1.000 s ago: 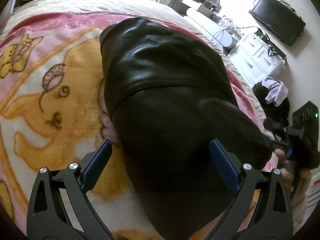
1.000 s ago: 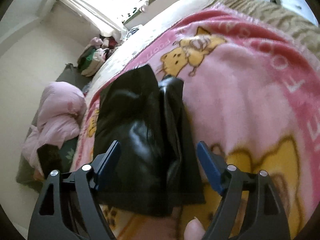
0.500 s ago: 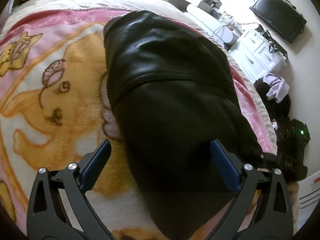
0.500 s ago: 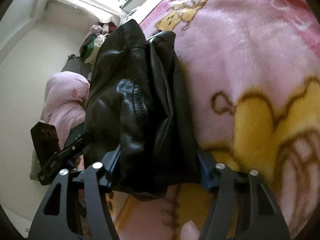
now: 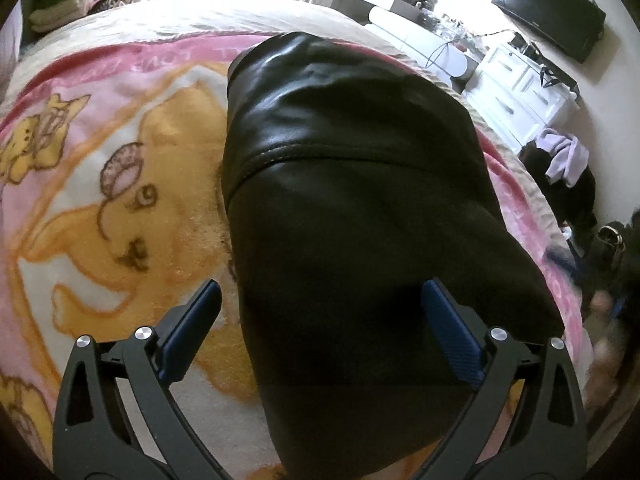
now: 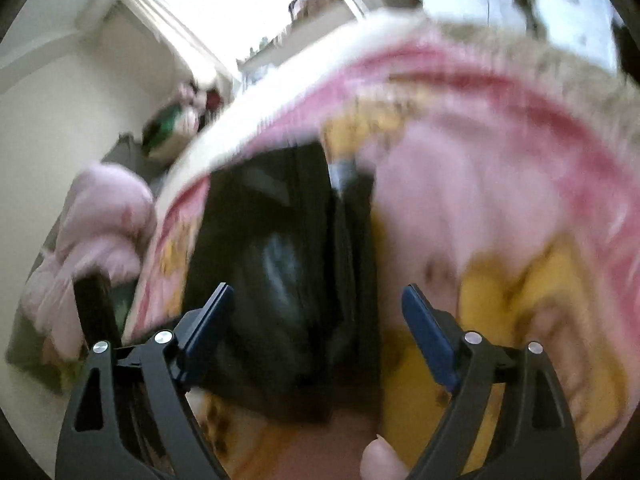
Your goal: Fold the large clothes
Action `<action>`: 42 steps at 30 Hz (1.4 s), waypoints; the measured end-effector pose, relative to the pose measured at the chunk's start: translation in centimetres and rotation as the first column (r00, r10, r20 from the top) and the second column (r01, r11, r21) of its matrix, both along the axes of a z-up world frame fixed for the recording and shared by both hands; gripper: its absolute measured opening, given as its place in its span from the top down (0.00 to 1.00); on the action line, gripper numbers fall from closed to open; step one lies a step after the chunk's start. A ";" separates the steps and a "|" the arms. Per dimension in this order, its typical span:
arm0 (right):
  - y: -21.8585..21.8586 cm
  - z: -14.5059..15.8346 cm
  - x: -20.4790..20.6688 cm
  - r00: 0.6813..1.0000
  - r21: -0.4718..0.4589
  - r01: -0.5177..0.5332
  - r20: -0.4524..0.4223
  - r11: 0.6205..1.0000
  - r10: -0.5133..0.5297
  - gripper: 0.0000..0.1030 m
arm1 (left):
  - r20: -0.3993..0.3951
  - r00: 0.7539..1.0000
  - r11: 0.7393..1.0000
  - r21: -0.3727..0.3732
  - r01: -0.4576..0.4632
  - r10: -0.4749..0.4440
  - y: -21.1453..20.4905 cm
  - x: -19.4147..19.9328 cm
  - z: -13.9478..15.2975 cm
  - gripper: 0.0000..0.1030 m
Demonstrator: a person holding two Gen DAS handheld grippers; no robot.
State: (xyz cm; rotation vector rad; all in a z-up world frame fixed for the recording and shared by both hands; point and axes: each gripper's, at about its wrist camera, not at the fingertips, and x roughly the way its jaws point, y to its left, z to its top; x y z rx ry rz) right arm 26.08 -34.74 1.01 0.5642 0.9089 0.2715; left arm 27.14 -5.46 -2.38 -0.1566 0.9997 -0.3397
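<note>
A black leather jacket (image 5: pixel 352 208) lies folded into a long bundle on a pink blanket (image 5: pixel 100 220) printed with yellow bears. My left gripper (image 5: pixel 320 336) hovers over the bundle's near end, open wide, its blue pads clear of the leather. In the blurred right wrist view the same jacket (image 6: pixel 280 280) lies on the blanket (image 6: pixel 500 220), ahead of and below my right gripper (image 6: pixel 320 332). That gripper's jaws are opening; the jacket's end shows in the gap between them, and the pads do not touch it.
Past the bed's far right edge stand a white dresser (image 5: pixel 524 92) and a wall TV (image 5: pixel 548 8), with a dark heap under a lilac cloth (image 5: pixel 568 160). A pink quilt (image 6: pixel 100 232) is bunched on the floor left of the bed. A thumb (image 6: pixel 380 460) shows low.
Half a second ago my right gripper was closed in on the jacket's end; it has since let go, spread its jaws and pulled up and away. The left gripper has stayed put.
</note>
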 end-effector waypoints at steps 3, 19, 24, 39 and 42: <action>1.5 0.6 3.9 1.000 -0.090 -0.003 0.003 0.996 0.003 0.19 | 0.003 1.000 1.000 -0.002 -0.009 0.009 0.0 -0.1 0.0 0.09; 3.5 -4.0 10.2 0.996 -0.242 -0.077 -0.068 0.967 0.062 0.89 | 0.023 0.997 0.997 0.030 0.074 -0.075 -1.6 0.0 -0.4 0.09; 4.2 -7.4 10.5 0.989 -0.348 -0.118 -0.124 0.930 0.079 0.78 | 0.000 0.997 0.997 0.008 0.082 -0.082 -1.9 0.5 -1.3 0.08; 4.7 -8.0 10.2 0.985 -0.380 -0.134 -0.148 0.915 0.083 0.70 | -0.039 0.997 0.997 -0.005 0.073 -0.073 -1.9 0.6 -1.5 0.08; 4.7 -6.1 9.2 0.992 -0.404 -0.105 -0.109 0.909 0.066 0.53 | -0.032 0.997 0.998 -0.001 0.064 -0.064 -1.8 0.2 -1.0 0.08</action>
